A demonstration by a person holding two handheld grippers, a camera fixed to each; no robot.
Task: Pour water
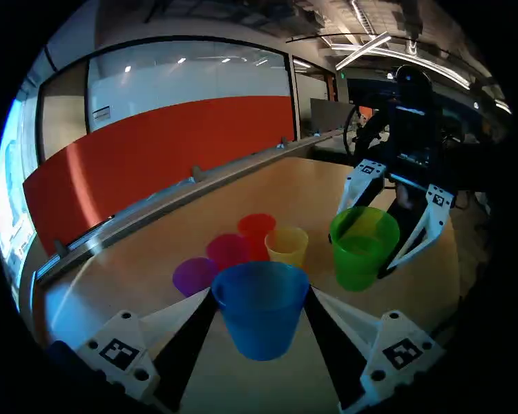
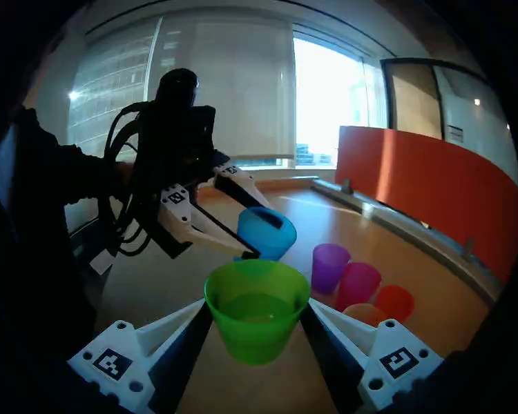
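The left gripper (image 1: 260,295) clamps a translucent blue plastic cup (image 1: 259,324), probably as the receiver. Spare coloured plastic cups (image 1: 228,250) cluster on the wooden table (image 1: 190,221). The right gripper (image 2: 257,305) squeezes a translucent green plastic cup (image 2: 257,341) nearby, level so its water (image 2: 259,308) stays in.
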